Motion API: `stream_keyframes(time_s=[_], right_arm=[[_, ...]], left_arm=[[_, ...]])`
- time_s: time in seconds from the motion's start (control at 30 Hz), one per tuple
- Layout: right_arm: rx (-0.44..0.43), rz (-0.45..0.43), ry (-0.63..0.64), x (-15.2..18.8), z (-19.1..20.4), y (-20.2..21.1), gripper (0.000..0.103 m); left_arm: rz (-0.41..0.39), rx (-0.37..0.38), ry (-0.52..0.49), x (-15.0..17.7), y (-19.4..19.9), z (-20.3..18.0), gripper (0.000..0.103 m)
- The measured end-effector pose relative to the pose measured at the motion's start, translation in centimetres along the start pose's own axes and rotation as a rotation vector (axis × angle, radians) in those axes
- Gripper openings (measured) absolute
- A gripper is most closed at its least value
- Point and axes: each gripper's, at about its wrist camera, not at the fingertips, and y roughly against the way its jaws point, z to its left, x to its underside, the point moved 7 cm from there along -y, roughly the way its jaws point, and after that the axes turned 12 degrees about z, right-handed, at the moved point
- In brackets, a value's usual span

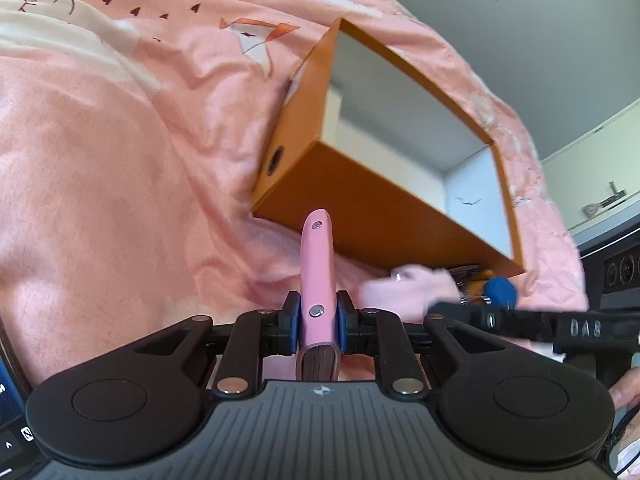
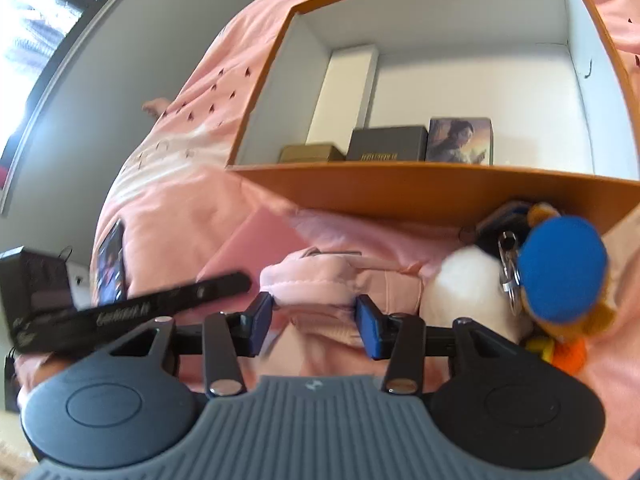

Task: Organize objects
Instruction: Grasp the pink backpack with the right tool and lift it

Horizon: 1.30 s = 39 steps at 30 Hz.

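My left gripper [image 1: 317, 316] is shut on a pink-handled brush [image 1: 317, 264], its handle pointing toward an open orange box [image 1: 360, 208] with a white inside on the pink bedspread. My right gripper [image 2: 314, 318] is open, its jaws either side of a small pink pouch [image 2: 320, 280] lying in front of the orange box [image 2: 400, 192]. The box holds a white carton [image 2: 344, 96], a gold tin [image 2: 312, 154], a dark box [image 2: 386, 142] and a picture card box [image 2: 459, 140]. A plush keychain toy with a blue cap [image 2: 560, 272] lies right of the pouch.
The pink bedspread [image 1: 120, 160] covers the whole surface. A phone [image 2: 110, 268] and a pink flat card [image 2: 252, 240] lie left of the pouch. A black strap [image 2: 140, 308] crosses the left side. The toy [image 1: 500, 290] and pouch [image 1: 408, 292] also show in the left wrist view.
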Motion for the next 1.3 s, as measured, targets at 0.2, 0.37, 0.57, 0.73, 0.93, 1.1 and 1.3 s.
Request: stream_keyframes(time_s=[0.2,0.37,0.57,0.73,0.93,1.1,1.3], right_arm=[[0.043,-0.154,0.053,-1.4,-0.4,-0.2,0.060],[0.078,-0.134,0.163,-0.8,-0.3,-0.5,0.063],[0.245,-0.094,0.334,-0.8,-0.7,-3.2,0.066],[0.260,-0.104,0.388,-1.0,-0.8,-4.5,0.043],[0.260,-0.131,0.365,-0.3,-0.9,-2.6,0.020],[0.237,-0.195,0.323,0.5,-0.3,1.2,0.018],[0.165,-0.295,0.248,-0.3,0.0,6.7,0.017]], left_arm=[[-0.011,0.003,0.015,-0.2,0.2,0.4,0.020],[-0.021,0.010,0.007,-0.3,0.7,0.1,0.020],[-0.034,0.015,0.005,-0.5,1.3,-0.2,0.020],[-0.053,0.001,-0.012,-0.6,2.0,-0.7,0.020],[-0.085,0.019,-0.046,-0.7,3.3,-2.1,0.020],[-0.121,0.075,-0.083,-1.0,4.7,-4.2,0.020],[-0.174,0.178,-0.106,-3.0,6.1,-6.7,0.020]])
